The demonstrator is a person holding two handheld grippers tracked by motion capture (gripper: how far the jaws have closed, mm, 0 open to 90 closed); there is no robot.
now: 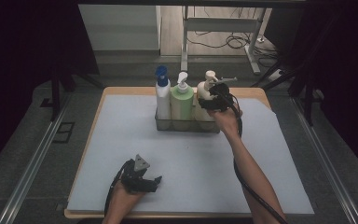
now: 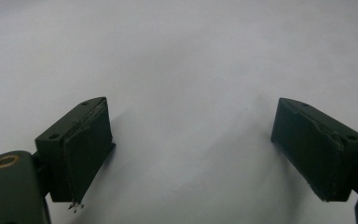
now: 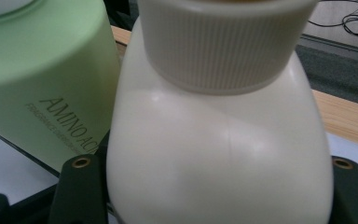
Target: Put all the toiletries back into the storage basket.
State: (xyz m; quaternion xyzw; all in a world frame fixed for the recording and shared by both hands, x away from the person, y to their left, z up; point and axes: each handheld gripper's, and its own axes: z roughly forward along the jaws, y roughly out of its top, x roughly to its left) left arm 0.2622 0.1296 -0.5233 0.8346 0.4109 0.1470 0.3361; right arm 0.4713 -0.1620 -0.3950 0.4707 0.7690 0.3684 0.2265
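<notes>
While the right arm stretched forward, the right gripper (image 1: 213,99) clamped its jaws on the cream bottle (image 3: 219,154) in the wire basket (image 1: 186,125); the left gripper (image 1: 144,179) rested low on the mat (image 1: 121,140), jaws apart and empty.

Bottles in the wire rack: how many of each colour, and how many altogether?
White bottle with a blue cap: 1
Green pump bottle: 1
Cream pump bottle: 1, between the jaws of the right hand-held gripper
Total: 3, all upright in the wire rack.
</notes>
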